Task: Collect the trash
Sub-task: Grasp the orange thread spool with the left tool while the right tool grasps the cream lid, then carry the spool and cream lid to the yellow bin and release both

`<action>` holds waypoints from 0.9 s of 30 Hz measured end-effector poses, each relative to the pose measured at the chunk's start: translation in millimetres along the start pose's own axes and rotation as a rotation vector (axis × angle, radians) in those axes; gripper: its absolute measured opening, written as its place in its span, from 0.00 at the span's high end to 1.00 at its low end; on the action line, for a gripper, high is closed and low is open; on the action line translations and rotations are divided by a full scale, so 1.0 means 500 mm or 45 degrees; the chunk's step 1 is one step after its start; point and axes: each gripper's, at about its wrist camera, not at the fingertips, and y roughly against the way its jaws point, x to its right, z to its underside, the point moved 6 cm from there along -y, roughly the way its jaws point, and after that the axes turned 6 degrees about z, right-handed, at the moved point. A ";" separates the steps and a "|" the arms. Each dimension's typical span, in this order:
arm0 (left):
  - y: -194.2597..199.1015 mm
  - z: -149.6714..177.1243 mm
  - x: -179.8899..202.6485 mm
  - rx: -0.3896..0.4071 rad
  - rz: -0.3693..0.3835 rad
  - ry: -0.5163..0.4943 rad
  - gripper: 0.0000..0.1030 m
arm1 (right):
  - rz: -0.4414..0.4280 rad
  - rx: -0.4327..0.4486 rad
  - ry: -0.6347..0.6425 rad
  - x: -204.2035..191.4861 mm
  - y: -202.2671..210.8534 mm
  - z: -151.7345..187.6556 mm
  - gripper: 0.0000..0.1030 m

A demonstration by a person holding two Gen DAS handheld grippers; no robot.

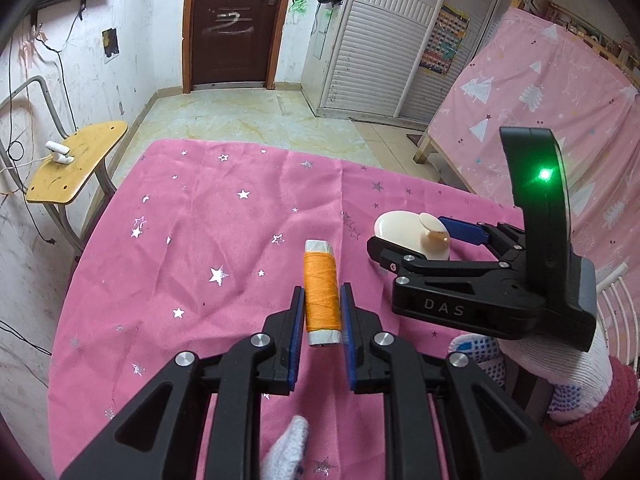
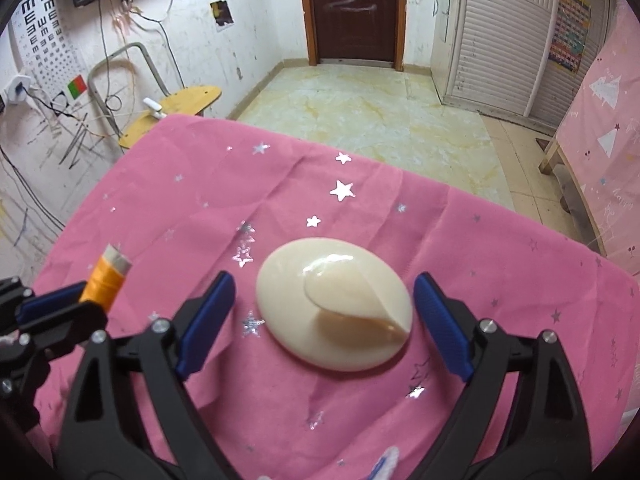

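An orange thread spool (image 1: 321,295) with white ends lies on the pink star cloth (image 1: 200,240). My left gripper (image 1: 322,312) is shut on the spool, its blue pads touching both sides. The spool also shows at the left of the right wrist view (image 2: 105,276). A cream oval plastic piece with a flap (image 2: 335,309) lies on the cloth between my right gripper's fingers. My right gripper (image 2: 325,288) is open around it, pads apart from its sides. The right gripper (image 1: 416,240) and the cream piece (image 1: 408,232) also show in the left wrist view.
The cloth-covered table ends at a far edge (image 2: 360,152) above a tiled floor. A yellow wooden chair (image 1: 76,160) stands at the left. A pink-sheeted bed (image 1: 560,100) is at the right, a louvred wardrobe (image 1: 380,36) and a brown door (image 1: 236,20) behind.
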 end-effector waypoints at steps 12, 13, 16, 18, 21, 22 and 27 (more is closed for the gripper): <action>0.022 0.007 0.021 0.019 -0.010 -0.026 0.91 | 0.040 0.024 0.046 -0.002 0.005 0.008 0.29; 0.025 0.008 0.023 0.020 -0.014 -0.030 0.91 | 0.028 0.029 0.037 0.001 0.009 0.008 0.30; 0.036 0.010 0.033 0.028 -0.023 -0.038 0.91 | 0.000 0.068 0.004 0.008 0.035 0.006 0.30; 0.043 0.009 0.040 0.035 -0.027 -0.045 0.91 | -0.016 0.112 -0.016 0.014 0.064 0.005 0.29; 0.057 0.011 0.059 0.048 -0.032 -0.064 0.91 | -0.041 0.181 -0.061 0.034 0.112 0.006 0.29; 0.060 0.011 0.068 0.052 -0.035 -0.074 0.91 | -0.045 0.198 -0.071 0.041 0.126 0.006 0.29; 0.067 0.022 0.126 0.053 -0.031 -0.130 0.91 | -0.044 0.312 -0.148 0.092 0.209 0.029 0.29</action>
